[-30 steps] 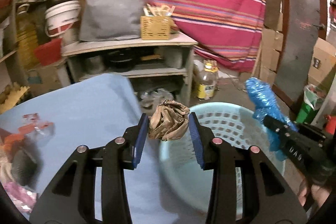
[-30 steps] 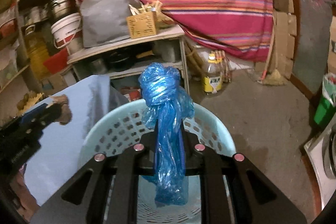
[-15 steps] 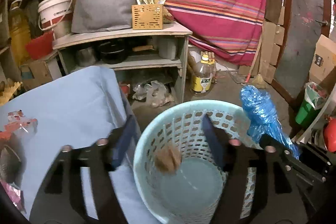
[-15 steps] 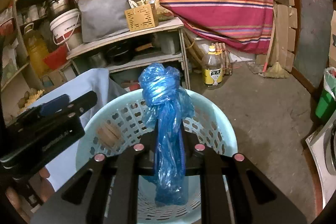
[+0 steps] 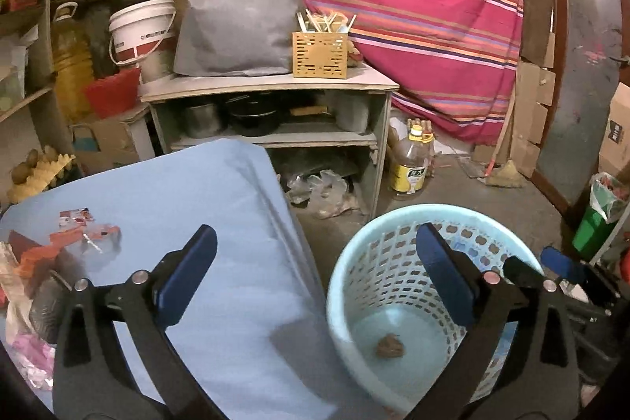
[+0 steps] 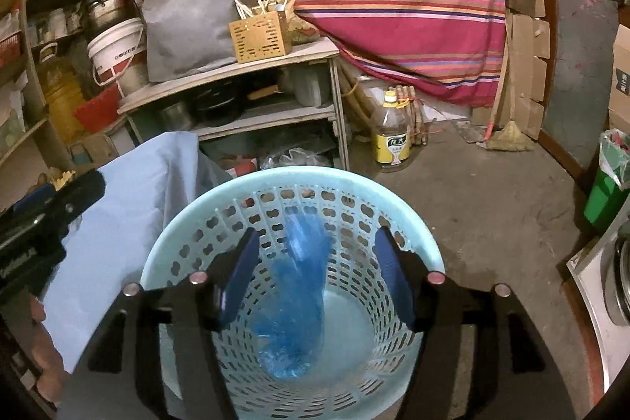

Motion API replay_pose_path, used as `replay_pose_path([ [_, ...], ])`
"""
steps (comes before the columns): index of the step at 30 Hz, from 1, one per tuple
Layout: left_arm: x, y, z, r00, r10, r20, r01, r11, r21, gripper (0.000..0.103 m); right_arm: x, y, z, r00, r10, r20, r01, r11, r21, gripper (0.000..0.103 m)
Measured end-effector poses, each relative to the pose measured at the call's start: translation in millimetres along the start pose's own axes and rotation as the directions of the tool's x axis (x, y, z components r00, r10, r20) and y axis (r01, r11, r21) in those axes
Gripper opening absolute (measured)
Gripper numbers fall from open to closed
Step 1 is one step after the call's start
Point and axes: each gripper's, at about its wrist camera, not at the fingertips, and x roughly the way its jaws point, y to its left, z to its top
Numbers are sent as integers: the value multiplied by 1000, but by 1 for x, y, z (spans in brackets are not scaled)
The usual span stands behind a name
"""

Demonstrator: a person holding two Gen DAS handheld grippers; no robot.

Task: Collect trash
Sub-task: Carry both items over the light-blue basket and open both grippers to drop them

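My left gripper (image 5: 315, 278) is spread wide, nothing between its blue pads; one finger hangs over the blue-covered desk (image 5: 220, 223), the other over the rim of the pale blue basket (image 5: 354, 262). The crumpled brown paper (image 5: 390, 344) lies on the basket floor. A second ago I had that wad pinched between the pads just above the basket's edge; half a second ago it was already falling inside, and now it rests at the bottom.

My right gripper (image 6: 317, 276) is also spread apart, poised above the basket (image 6: 189, 223) mouth, touching nothing. The blue plastic bag (image 6: 295, 306) is inside the basket below the fingers, slumped against the wall and reaching toward the bottom, a little blurred. In both earlier frames I had the bag clamped upright between closed fingers, its knotted top standing above the rim; it has since left the gripper and gone in.

From the left view I can see the right gripper's tip (image 5: 559, 264) beside the basket's far side, and from the right view the left gripper (image 6: 51, 207) sits over the desk cloth (image 6: 130, 199). More scraps, red and white wrappers (image 5: 75, 239), remain on the desk at the left edge.
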Motion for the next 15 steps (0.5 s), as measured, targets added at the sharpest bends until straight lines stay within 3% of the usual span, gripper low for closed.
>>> replay_pose_path([
  [12, -5, 21, -5, 1000, 25, -3, -25, 1000, -13, 98, -2, 11, 1, 1000, -22, 11, 22, 1000, -10, 65],
  [15, -9, 28, -5, 1000, 31, -1, -31, 999, -14, 98, -2, 16, 2, 1000, -24, 18, 24, 1000, -12, 70],
])
